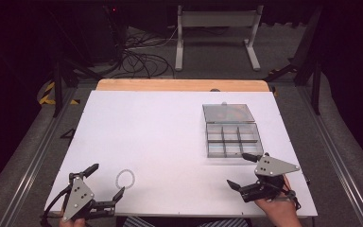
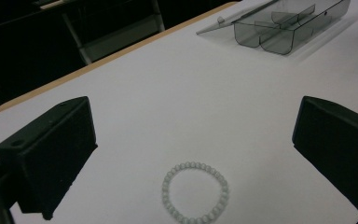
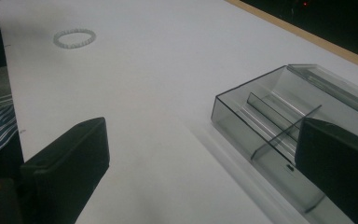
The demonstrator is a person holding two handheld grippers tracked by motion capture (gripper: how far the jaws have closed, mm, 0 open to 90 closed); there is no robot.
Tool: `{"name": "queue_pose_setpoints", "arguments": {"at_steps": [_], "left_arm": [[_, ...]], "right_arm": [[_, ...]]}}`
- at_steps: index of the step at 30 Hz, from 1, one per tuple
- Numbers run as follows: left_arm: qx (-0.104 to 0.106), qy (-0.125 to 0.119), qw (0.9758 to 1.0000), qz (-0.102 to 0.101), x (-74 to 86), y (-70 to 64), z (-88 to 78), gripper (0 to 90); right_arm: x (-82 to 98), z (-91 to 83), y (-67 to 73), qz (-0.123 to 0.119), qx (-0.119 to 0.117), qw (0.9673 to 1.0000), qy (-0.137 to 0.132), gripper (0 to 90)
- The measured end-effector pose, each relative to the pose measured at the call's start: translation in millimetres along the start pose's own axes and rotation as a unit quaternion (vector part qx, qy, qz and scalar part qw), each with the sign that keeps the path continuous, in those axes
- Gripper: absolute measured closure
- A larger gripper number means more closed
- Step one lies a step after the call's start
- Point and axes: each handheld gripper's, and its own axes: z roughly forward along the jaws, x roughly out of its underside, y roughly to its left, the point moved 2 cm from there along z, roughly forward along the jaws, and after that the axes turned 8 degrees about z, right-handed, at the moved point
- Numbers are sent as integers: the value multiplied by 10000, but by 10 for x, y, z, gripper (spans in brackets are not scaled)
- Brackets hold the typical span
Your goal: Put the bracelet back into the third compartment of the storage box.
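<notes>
The left gripper (image 1: 108, 180) was held wide open and empty, the bead bracelet (image 1: 125, 178) lying flat on the white table (image 1: 160, 137) just beside its jaws. The right gripper (image 1: 241, 170) was spread wide too, nothing gripped, just beside the open compartment box (image 1: 231, 136).

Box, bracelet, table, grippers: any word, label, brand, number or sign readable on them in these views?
None can be read.
Box: clear plastic, no label visible.
Bracelet: plain pale beads.
Table: blank white.
Left gripper and right gripper: plates bear holes, no lettering.
</notes>
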Motion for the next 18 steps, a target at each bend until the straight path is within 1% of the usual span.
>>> {"name": "queue_pose_setpoints", "arguments": {"at_steps": [3, 5, 6, 11, 12, 18], "left_arm": [[0, 5, 10000, 27, 1, 5, 1, 2], [5, 9, 10000, 27, 2, 4, 2, 3], [15, 11, 10000, 23, 2, 3, 3, 3], [24, 11, 10000, -15, 5, -1, 9, 3], [23, 12, 10000, -15, 5, -2, 9, 3], [14, 7, 10000, -19, 6, 2, 5, 3]], "right_arm": [[-33, 36, 21, -26, -43, 10000, 12, 37], [-80, 92, 57, -41, -123, 9999, 44, 37], [-98, 108, 67, -84, -137, 9999, 43, 37], [-177, 175, 109, -104, -232, 9997, 31, 37], [-220, 217, 133, -113, -290, 9995, 23, 39], [-337, 354, 218, -210, -398, 9989, 87, 40]]}}
